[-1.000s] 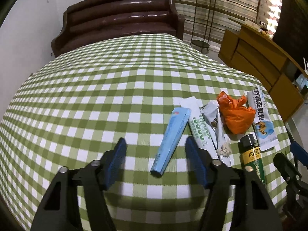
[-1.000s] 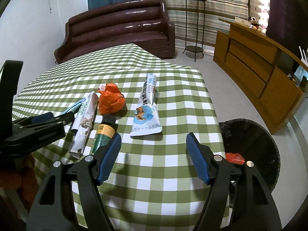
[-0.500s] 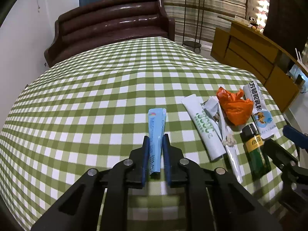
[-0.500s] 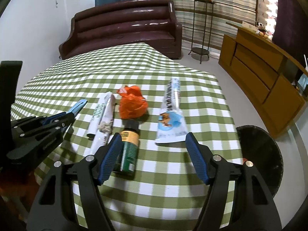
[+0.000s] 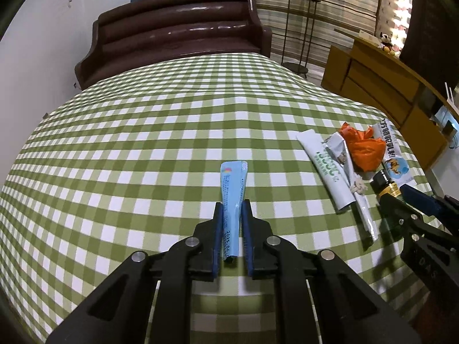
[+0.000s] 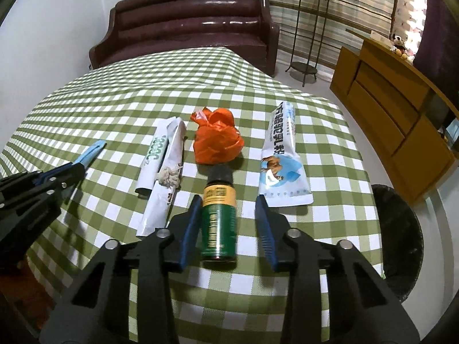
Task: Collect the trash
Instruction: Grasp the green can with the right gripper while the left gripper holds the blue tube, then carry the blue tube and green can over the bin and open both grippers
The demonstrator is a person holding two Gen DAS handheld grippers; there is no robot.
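Left wrist view
Left gripper (image 5: 232,209): closed down to a narrow gap, both blue pads pressed on the near half of a light blue tube (image 5: 233,197), which is clamped between them and points away over the cloth.
Right gripper (image 5: 413,200): seen from the side at the right edge, at the cap end of the green bottle (image 5: 385,185); how wide it stands cannot be read here.
Count: one light blue tube, one white tube with green print (image 5: 325,169), one grey-white wrapper with a knotted string (image 5: 355,192), one crumpled orange bag (image 5: 365,150), one white and blue pouch (image 5: 394,157), one green bottle.
Table: covered by a green and white checked cloth (image 5: 129,157); the trash is bunched near its right edge, apart from the clamped tube.
Background: a dark brown sofa (image 5: 178,31) beyond the table, a wooden cabinet (image 5: 381,86) to the right.

Right wrist view
Right gripper (image 6: 226,215): jaws closing, part-way open; the green bottle (image 6: 219,223) lies on its side between them, the left pad at its side, the right pad clear of it.
Left gripper (image 6: 73,169): at the left edge, closed on the light blue tube (image 6: 91,150), whose far end sticks out past the tips.
Count: six pieces of trash, the white tube (image 6: 155,157), wrapper (image 6: 167,177), orange bag (image 6: 216,140) and pouch (image 6: 282,163) all lying on the cloth (image 6: 330,223).
Container: one black bin (image 6: 401,229) on the floor just beside the table's right edge; its contents cannot be made out.
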